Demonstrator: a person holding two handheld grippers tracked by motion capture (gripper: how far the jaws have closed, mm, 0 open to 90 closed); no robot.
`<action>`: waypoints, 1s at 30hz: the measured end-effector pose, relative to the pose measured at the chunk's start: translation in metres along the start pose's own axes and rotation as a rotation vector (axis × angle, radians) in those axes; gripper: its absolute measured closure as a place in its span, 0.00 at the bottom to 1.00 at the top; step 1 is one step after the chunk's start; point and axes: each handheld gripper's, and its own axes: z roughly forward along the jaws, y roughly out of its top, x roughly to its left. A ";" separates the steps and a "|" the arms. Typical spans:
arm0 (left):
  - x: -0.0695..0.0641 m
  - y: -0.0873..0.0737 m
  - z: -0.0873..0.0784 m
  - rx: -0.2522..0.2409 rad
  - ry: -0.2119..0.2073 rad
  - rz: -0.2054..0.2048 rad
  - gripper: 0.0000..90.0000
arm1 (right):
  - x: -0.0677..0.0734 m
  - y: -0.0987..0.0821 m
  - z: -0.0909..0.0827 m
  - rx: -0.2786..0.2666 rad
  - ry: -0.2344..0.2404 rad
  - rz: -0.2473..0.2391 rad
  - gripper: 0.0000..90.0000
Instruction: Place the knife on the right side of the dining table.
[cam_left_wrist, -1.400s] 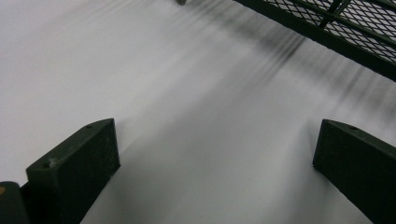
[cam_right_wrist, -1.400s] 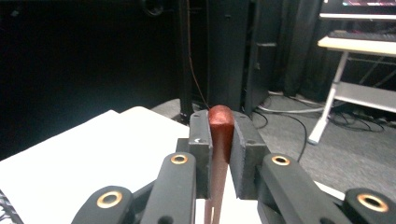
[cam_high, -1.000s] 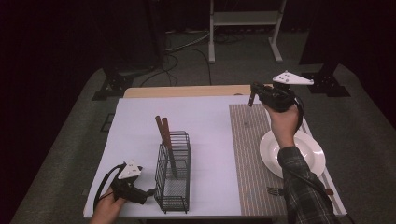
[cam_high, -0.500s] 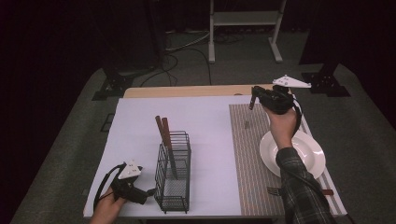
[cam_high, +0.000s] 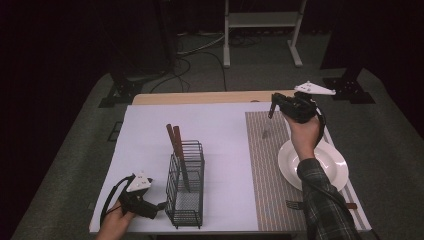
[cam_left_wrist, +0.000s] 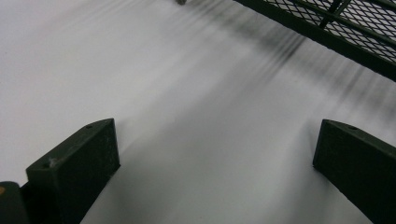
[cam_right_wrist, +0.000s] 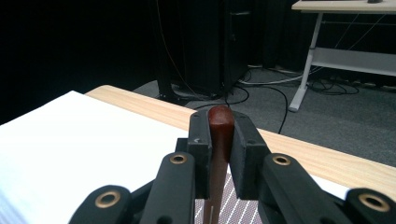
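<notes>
- Now the right claw grips a utensil by its brown wooden handle, high over the far right of the bench.
- The left claw stands open near the wire caddy.
- The utensil seems light and stiff; hold the handle firmly.

One plate, one wire basket, one fork

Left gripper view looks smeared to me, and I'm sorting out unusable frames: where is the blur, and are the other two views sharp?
Left gripper view: the white table surface and the wire basket are streaked by motion blur, while the jaws stay crisp. Right gripper view: sharp on the red-brown handle between the jaws, with a dark background. High view: evenly lit table, black surroundings, no blur.
</notes>
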 end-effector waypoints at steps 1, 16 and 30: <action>0.000 0.000 0.000 0.000 0.000 0.000 0.00 | -0.001 0.000 -0.001 0.001 -0.002 0.002 0.88; 0.000 0.000 0.000 0.001 0.000 0.000 0.00 | -0.015 -0.005 -0.012 0.011 -0.031 0.018 0.84; 0.000 0.000 0.000 0.001 0.000 0.000 0.00 | -0.029 -0.011 -0.022 0.010 -0.060 0.036 0.82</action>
